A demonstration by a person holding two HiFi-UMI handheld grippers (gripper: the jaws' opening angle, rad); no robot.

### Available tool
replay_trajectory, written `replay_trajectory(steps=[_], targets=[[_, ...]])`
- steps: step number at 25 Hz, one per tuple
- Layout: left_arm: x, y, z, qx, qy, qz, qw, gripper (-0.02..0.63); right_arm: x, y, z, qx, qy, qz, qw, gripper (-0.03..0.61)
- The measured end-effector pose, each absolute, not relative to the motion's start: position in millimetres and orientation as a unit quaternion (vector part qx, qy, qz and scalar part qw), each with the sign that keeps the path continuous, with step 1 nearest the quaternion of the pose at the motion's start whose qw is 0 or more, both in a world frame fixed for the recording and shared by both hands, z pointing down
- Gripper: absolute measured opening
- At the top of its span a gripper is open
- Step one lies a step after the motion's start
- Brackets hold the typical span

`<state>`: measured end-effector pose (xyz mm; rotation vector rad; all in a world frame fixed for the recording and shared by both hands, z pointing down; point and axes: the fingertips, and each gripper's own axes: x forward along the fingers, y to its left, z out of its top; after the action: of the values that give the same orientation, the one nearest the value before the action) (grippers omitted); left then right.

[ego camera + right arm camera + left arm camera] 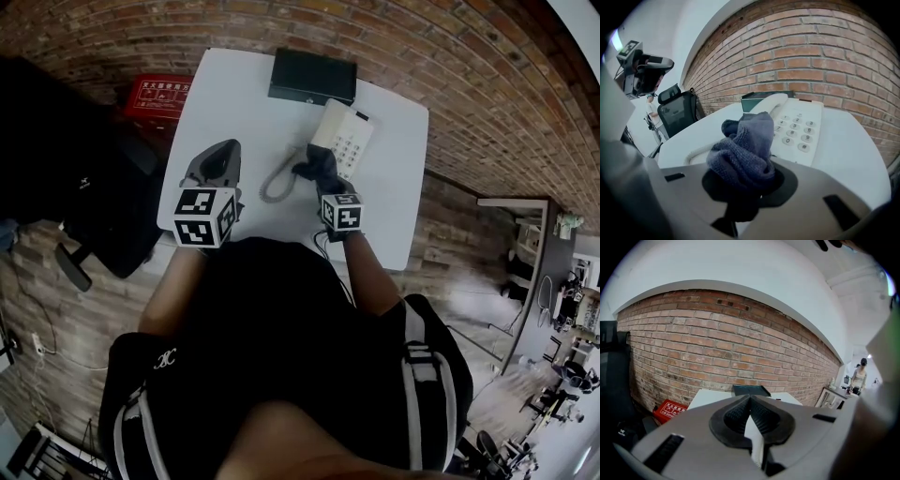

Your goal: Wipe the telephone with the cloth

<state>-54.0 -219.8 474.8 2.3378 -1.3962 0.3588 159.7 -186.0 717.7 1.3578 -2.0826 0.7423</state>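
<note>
Digits and # on the telephone keypad (797, 133); white characters on the red box (157, 97), illegible

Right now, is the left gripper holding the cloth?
No, the cloth is bunched in the right gripper; the left gripper is shut and empty.

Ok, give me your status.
Left gripper shut, empty. Right gripper shut on cloth, at the telephone. Coiled cord close by the cloth.
</note>
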Motion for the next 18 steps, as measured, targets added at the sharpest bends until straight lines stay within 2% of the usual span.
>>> replay_trajectory(steps=[14, 18], targets=[[-48.7, -220.3, 479.0, 0.837, -0.492, 0.139, 0.195, -0.006, 229.1, -161.9, 718.1, 0.571, -0.71, 0.3, 0.282, 0.063], [-49.5, -219.2, 480.9, 0.835, -0.494, 0.141, 0.198, -0.006, 245.5, -165.0, 714.6, 0.592, -0.695, 0.314, 0.262, 0.063]])
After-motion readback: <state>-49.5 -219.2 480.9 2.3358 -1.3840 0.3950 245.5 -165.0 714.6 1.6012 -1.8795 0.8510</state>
